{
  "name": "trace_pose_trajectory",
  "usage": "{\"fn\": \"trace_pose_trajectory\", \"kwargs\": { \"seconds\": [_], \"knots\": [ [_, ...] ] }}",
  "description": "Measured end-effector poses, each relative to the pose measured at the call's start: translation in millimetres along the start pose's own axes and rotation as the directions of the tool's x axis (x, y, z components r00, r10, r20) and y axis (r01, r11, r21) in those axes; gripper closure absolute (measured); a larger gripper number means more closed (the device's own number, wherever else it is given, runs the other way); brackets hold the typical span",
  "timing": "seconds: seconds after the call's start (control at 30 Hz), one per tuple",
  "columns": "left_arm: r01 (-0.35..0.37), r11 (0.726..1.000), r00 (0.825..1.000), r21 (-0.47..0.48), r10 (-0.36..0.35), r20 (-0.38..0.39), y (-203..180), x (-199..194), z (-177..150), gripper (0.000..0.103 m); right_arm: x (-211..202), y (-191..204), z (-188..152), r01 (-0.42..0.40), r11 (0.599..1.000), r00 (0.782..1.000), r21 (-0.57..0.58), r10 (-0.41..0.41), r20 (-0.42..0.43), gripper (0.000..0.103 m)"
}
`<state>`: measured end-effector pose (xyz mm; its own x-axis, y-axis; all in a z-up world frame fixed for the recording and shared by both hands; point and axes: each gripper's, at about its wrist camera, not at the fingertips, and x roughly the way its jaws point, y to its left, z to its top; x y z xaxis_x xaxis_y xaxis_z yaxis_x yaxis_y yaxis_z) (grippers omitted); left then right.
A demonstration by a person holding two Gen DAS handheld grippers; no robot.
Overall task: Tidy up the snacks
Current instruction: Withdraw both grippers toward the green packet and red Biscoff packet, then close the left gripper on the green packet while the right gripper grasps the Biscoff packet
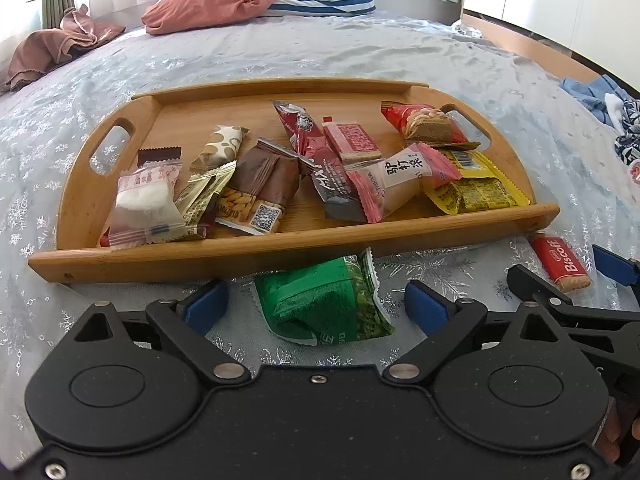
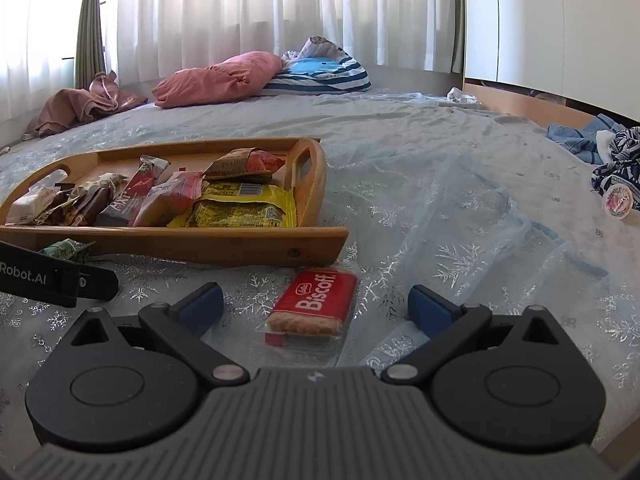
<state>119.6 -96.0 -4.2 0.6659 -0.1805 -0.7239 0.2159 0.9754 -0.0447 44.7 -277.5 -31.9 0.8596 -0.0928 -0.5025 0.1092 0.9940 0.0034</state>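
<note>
Nearest, the left gripper (image 1: 316, 304) is hovering wide open over the green snack packet (image 1: 324, 300), which is lying on the bed (image 1: 360, 52) just in front of the wooden tray (image 1: 256, 250); nothing is being held. To its right, the right gripper (image 2: 316, 304) is likewise gaping and empty, its blue fingers (image 2: 200, 302) straddling the red Biscoff biscuit (image 2: 316, 306), which is sitting just off the tray's near right corner. Both stragglers seem to be getting lined up for a pick so they can join the rest. Beyond them, the tray is already carrying a jumble of wrapped snacks, the yellow packet (image 1: 472, 190) lying at its right. Farthest off, a pink pillow (image 1: 212, 2) is resting by the curtains.
</note>
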Motion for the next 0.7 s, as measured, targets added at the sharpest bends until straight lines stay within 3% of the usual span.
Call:
{"fn": "trace_pose_trajectory", "kwargs": {
  "seconds": [0.53, 0.7],
  "knots": [
    [0.005, 1.0, 1.0, 0.009, -0.005, 0.0, 0.0, 2.2, -1.5, 0.008, -0.4, 4.1, 1.8, 0.013, 1.0, 1.0, -0.024, -0.013, 0.0, 0.005],
    [0.004, 1.0, 1.0, 0.009, -0.004, 0.001, 0.0, 2.2, -1.7, 0.008, -9.6, 11.2, 1.8, 0.082, 0.996, 0.995, -0.04, -0.08, 0.057, 0.009]
  ]
}}
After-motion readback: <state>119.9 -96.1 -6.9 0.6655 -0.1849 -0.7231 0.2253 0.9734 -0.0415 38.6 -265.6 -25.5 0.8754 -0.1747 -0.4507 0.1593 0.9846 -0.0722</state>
